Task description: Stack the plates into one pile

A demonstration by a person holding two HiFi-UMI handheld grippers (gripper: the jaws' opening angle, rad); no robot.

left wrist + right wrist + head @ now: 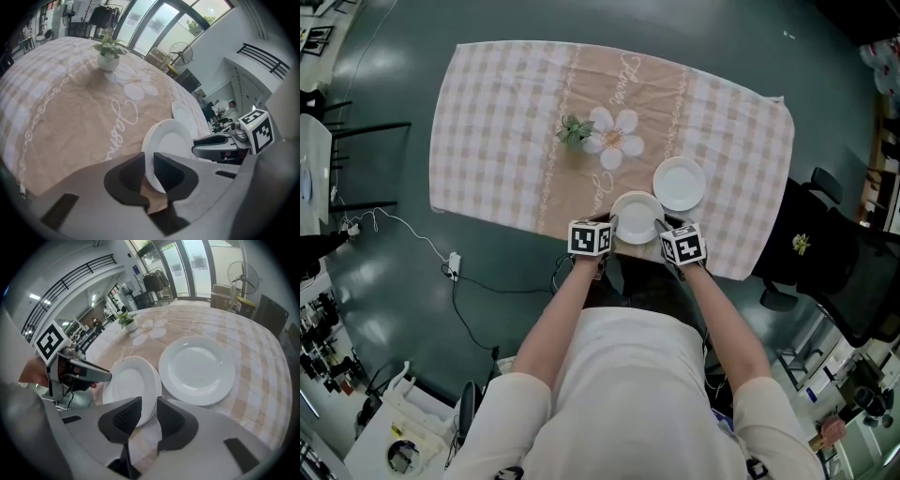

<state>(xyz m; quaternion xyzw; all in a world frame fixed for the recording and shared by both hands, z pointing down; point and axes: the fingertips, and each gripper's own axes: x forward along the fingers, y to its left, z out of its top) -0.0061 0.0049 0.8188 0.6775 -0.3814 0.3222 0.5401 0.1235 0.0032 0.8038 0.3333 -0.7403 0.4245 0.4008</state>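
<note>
A white plate (636, 216) (171, 140) (129, 385) is at the near edge of the checked tablecloth (506, 122), tipped up a little. My left gripper (612, 227) (149, 161) is shut on its left rim. My right gripper (661, 229) (149, 404) has its jaws over the opposite rim, gripping it. A second white plate (679, 183) (183, 117) (197, 369) lies flat on the cloth, just beyond and to the right, almost touching the held one. Each gripper shows in the other's view across the plate.
A small potted plant (575, 131) (108, 54) (127, 322) stands on a flower print at the table's middle. A black chair (830, 258) sits off the table's right end. Cables (455, 272) trail on the floor at the left.
</note>
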